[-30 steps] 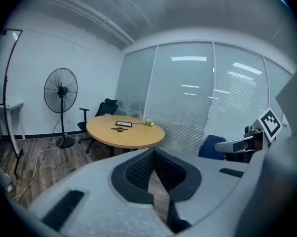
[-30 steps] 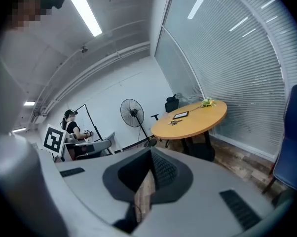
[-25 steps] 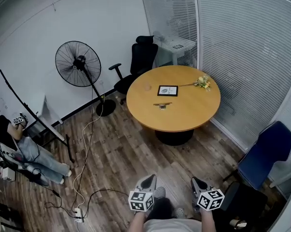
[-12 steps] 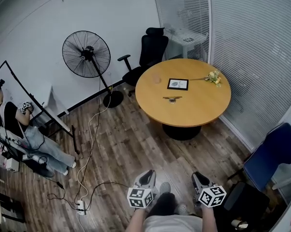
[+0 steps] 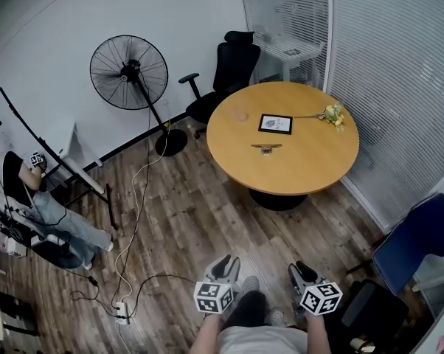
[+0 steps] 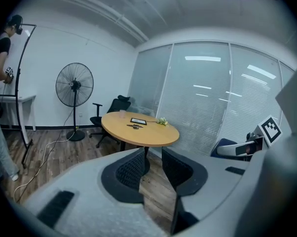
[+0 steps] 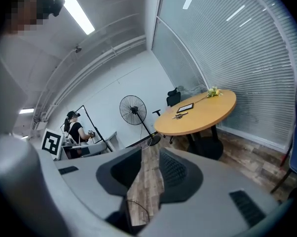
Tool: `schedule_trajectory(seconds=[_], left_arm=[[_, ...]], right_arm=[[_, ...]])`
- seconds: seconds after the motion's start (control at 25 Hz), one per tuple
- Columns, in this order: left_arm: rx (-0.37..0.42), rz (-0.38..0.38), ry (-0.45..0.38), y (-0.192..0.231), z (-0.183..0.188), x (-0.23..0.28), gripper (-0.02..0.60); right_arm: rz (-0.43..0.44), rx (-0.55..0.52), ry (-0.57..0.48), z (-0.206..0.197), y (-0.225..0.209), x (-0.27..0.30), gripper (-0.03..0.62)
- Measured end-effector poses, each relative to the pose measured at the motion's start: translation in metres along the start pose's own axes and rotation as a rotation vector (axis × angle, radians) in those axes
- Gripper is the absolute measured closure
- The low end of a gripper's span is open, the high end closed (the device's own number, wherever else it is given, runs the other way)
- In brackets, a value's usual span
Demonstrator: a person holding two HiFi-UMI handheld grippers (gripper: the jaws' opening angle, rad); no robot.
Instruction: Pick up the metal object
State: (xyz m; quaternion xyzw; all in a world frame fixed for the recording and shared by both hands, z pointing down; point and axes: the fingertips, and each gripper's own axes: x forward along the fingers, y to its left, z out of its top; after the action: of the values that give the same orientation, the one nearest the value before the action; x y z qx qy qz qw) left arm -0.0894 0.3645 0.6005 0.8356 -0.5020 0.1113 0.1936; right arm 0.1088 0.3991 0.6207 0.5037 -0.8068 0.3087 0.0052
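Note:
The small metal object [image 5: 267, 147] lies on the round wooden table [image 5: 310, 172] across the room, near the table's middle; it also shows as a dark sliver in the left gripper view [image 6: 134, 126] and in the right gripper view [image 7: 179, 115]. Both grippers are far from it, low at the bottom of the head view. My left gripper [image 5: 222, 268] is open, with only floor between its pads [image 6: 130, 169]. My right gripper [image 5: 302, 273] has just been opening its jaws and stands open, nothing between its pads [image 7: 174, 171].
On the table lie a framed picture [image 5: 276, 124] and a flower sprig [image 5: 331, 114]. A standing fan [image 5: 128, 72] and a black office chair [image 5: 226, 68] stand behind it, a blue chair [image 5: 414, 242] at the right. Cables and a power strip [image 5: 122, 313] cross the floor. A person [image 5: 26, 198] sits at the left.
In the head view the table and fan have slid up and to the right as the view moved. Both grippers stay low at the bottom edge, side by side.

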Motion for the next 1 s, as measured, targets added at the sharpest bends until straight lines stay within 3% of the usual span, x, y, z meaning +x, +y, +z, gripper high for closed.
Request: schedule_trajectory(seconds=[0.68,1.0], left_arm=[[-0.093,-0.017,0.021,0.096,0.050,0.120,0.472],[-0.064,0.016,0.032,0.153,0.098,0.163,0.472]], right_arm=[[-0.004,0.026,0.125,0.034,-0.034,0.140,0.477],[0.006,0.005,0.143,0.077,-0.024,0.212,0.473]])
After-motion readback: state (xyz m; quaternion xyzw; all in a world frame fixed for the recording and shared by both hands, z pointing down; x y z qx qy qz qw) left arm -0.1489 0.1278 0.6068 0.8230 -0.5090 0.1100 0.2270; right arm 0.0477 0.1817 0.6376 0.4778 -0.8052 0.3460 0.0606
